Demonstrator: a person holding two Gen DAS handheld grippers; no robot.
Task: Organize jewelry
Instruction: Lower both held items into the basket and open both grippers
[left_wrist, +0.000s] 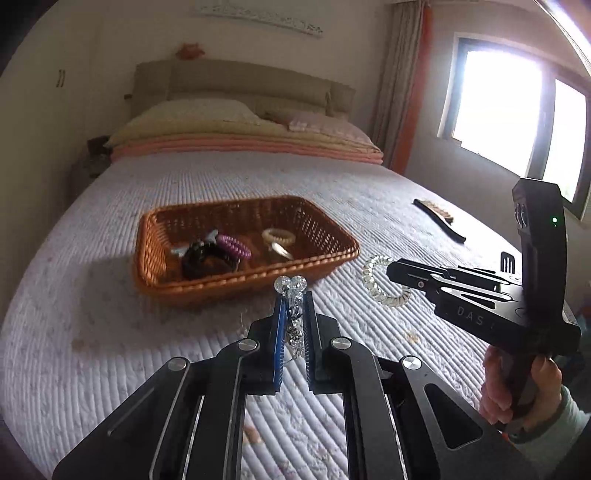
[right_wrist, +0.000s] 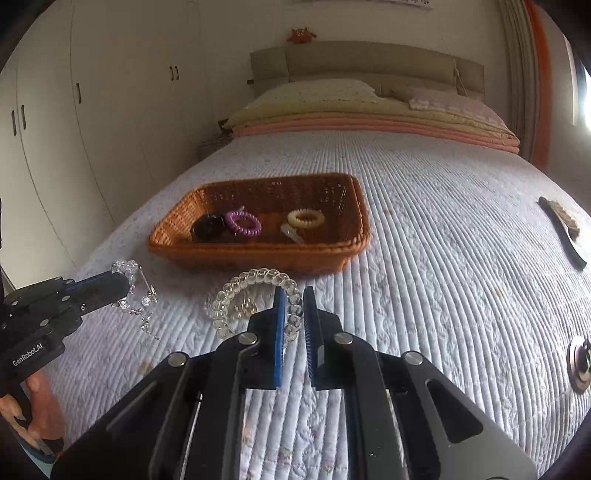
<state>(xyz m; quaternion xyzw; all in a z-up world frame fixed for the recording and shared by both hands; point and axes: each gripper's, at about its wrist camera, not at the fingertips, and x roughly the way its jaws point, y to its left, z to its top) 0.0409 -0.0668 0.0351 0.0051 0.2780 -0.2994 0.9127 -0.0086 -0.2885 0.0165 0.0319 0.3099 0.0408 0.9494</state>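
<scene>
A brown wicker basket (left_wrist: 155, 229) (right_wrist: 358, 221) sits on the bed and holds a black hair tie (left_wrist: 201, 256), a purple coil hair tie (right_wrist: 243, 223), a cream coil hair tie (right_wrist: 306, 218) and a silver clip (right_wrist: 291, 232). My left gripper (left_wrist: 293, 301) (right_wrist: 127, 280) is shut on a crystal bead piece (left_wrist: 291, 291) (right_wrist: 138, 291), lifted just short of the basket's near rim. My right gripper (right_wrist: 293, 299) (left_wrist: 391, 271) is shut on a clear coil bracelet (right_wrist: 255, 295) (left_wrist: 380, 280) lying on the quilt in front of the basket.
The white quilted bedspread (right_wrist: 443, 258) stretches all around. A dark brush (right_wrist: 561, 229) (left_wrist: 439, 218) lies at the right. A round metal object (right_wrist: 580, 363) sits at the right edge. Pillows (right_wrist: 332, 96) and the headboard are at the far end; wardrobes (right_wrist: 92, 110) stand on the left.
</scene>
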